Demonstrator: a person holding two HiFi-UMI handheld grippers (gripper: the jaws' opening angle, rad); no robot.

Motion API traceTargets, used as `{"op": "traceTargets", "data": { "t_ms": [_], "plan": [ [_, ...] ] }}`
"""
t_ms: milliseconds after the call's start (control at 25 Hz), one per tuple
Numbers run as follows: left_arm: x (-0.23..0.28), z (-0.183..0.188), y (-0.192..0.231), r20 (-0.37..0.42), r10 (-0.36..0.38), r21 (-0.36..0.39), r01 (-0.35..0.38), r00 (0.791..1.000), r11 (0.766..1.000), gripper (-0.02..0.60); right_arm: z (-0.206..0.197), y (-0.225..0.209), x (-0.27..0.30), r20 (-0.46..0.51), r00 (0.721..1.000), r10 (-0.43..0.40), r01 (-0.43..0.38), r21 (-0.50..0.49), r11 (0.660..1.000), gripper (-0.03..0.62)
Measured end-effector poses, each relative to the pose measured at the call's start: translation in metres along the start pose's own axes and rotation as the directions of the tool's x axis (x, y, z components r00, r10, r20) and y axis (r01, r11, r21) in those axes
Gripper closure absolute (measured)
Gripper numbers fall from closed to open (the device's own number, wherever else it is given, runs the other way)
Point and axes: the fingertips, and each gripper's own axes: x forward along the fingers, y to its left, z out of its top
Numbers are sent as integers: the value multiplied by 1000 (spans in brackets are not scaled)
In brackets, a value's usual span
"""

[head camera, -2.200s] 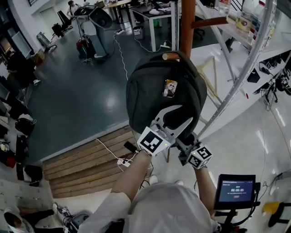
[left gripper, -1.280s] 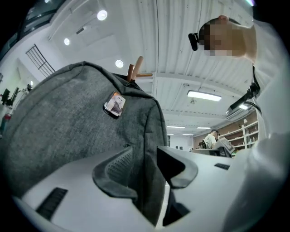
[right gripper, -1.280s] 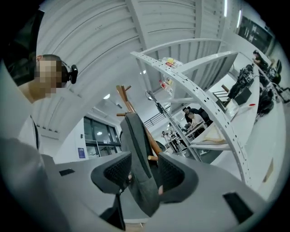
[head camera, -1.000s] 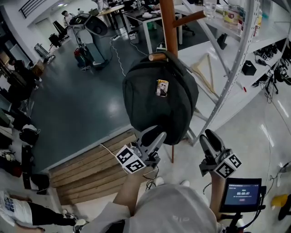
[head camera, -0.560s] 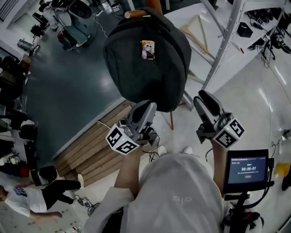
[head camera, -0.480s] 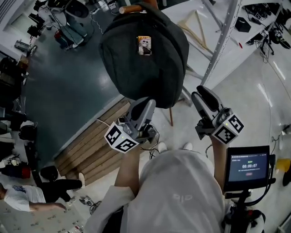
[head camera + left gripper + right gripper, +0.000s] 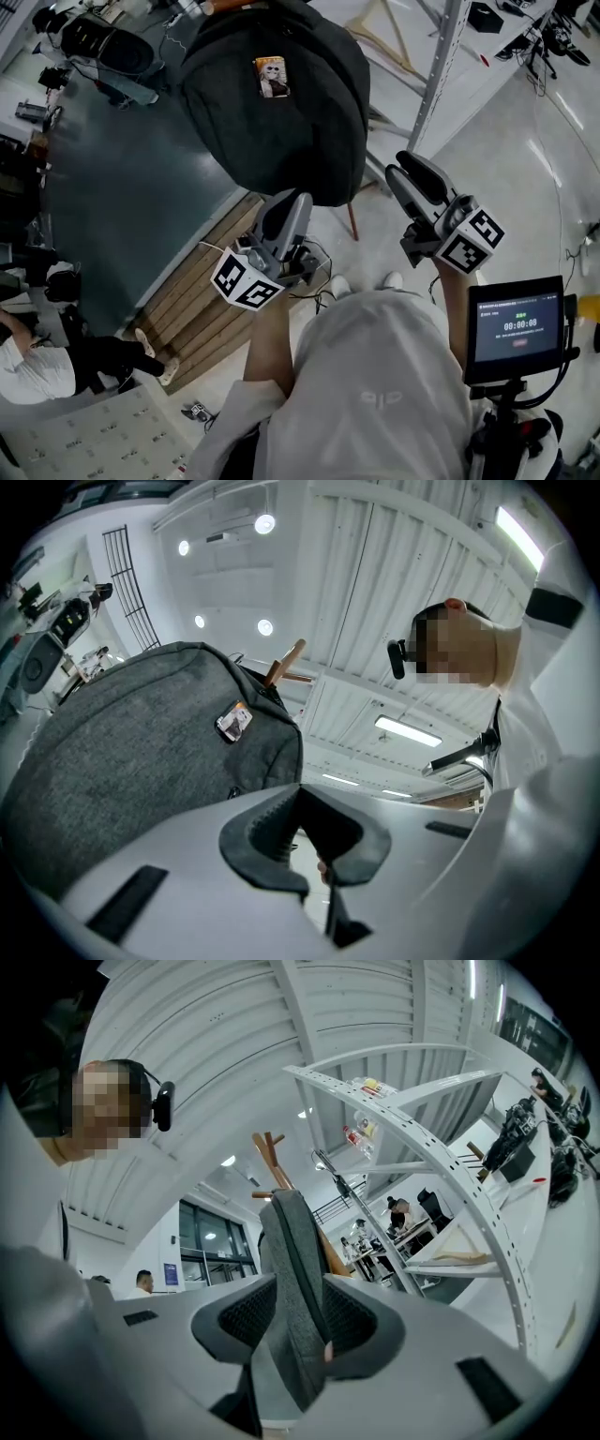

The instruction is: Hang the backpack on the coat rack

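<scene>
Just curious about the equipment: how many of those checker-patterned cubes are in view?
2: one cube on the left gripper, the other on the right gripper. None seems hidden.

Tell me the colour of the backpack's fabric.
The backpack is dark heathered grey; the left gripper view shows it best.

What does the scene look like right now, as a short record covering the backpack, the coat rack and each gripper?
backpack: dark grey fabric backpack, hanging off the floor
coat rack: brown wooden coat rack; a wooden peg juts out at the bag's top
left gripper: jaws shut, nothing between them, just below the bag
right gripper: jaws apart, clear of the bag, off its right side
task state: bag looks hung, neither gripper holds it
</scene>
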Motion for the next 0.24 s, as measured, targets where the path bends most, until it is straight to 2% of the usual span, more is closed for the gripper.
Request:
{"op": "traceTargets", "data": {
  "t_ms": [240],
  "plan": [
    [9, -3, -2, -10, -7, -23, 6, 1000, 1000, 575, 4, -2, -3, -1, 1000, -4, 4, 2, 1000, 430]
  ]
}}
